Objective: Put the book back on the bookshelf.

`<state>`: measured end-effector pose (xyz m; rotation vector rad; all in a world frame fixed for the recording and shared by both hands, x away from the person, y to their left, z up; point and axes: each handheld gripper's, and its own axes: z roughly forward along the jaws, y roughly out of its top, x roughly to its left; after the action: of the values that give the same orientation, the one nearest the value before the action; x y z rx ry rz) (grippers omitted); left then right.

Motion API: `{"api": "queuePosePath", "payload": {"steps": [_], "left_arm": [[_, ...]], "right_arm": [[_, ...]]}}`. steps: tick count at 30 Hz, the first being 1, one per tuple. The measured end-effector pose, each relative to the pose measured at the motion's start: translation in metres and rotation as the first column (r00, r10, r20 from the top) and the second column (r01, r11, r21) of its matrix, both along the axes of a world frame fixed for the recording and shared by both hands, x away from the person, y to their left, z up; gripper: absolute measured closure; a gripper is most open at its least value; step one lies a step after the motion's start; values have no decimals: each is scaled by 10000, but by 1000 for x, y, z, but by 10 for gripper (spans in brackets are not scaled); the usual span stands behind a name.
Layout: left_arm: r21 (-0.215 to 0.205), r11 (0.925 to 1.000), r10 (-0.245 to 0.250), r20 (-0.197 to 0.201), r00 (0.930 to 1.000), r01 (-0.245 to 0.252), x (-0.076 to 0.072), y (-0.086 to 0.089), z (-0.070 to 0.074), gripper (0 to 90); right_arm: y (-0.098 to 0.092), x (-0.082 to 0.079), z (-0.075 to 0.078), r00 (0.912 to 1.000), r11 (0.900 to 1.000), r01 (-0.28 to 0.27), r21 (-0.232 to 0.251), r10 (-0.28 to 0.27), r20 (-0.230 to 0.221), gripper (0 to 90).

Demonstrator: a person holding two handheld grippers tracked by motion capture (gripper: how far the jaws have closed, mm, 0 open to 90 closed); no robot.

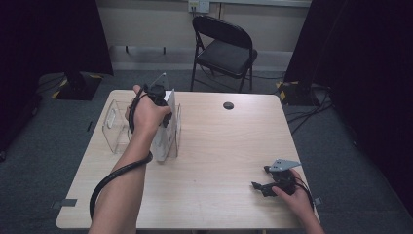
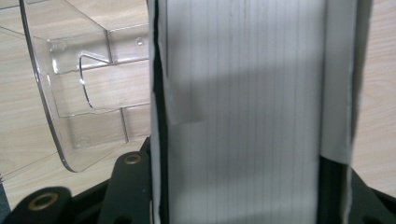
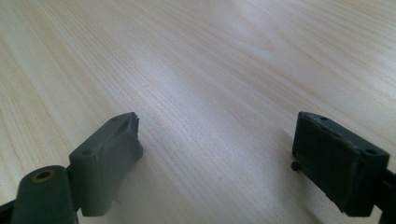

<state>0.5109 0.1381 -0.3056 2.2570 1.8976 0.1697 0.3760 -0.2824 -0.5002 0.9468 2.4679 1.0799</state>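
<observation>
The left gripper (image 1: pixel 160 105) points down over the far left part of the table (image 1: pixel 219 161), its jaws closed on a white book (image 1: pixel 165 124) that stands upright on its edge. In the left gripper view the book's (image 2: pixel 243 107) pale page block runs straight up between the jaws, with a thin dark cover edge down its left side, so the grip is narrow and pressed on the book. The book sits inside a clear plastic holder (image 1: pixel 117 129), against the holder's right-hand end; the holder's see-through walls (image 2: pixel 84 93) show just left of the book, with the wood grain visible through them. A black cable loops from the left gripper down along the forearm towards the near edge. Well apart, at the near right corner of the table, the right gripper (image 1: pixel 258 186) rests low on the wood in the person's hand, its jaws spread wide with nothing but bare tabletop between them (image 3: pixel 215 154). A small dark disc (image 1: pixel 228 105) lies near the far edge, and a black folding chair (image 1: pixel 224 46) stands beyond the table.
</observation>
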Motion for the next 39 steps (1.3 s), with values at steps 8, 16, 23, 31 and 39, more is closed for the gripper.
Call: {"api": "queuePosePath", "payload": {"steps": [8,16,23,31,39], "left_arm": [[-168,9996,234,280,9993,-230,0,3,-5,526],[-49,9999,130,471,9988,-128,-4,2,-7,520],[16,10000,46,396,9992,-47,-4,0,-7,508],[-50,10000,2,286,9996,-1,0,2,-5,491],[0,10000,58,73,10000,-58,4,-3,-3,511]], "right_arm": [[0,0,0,10000,10000,-1,-1,1,5,137],[0,0,0,10000,10000,-14,47,14,12,137],[0,0,0,10000,10000,-13,45,13,14,137],[0,0,0,10000,10000,-15,46,15,13,137],[0,0,0,10000,10000,-14,47,14,12,137]]}}
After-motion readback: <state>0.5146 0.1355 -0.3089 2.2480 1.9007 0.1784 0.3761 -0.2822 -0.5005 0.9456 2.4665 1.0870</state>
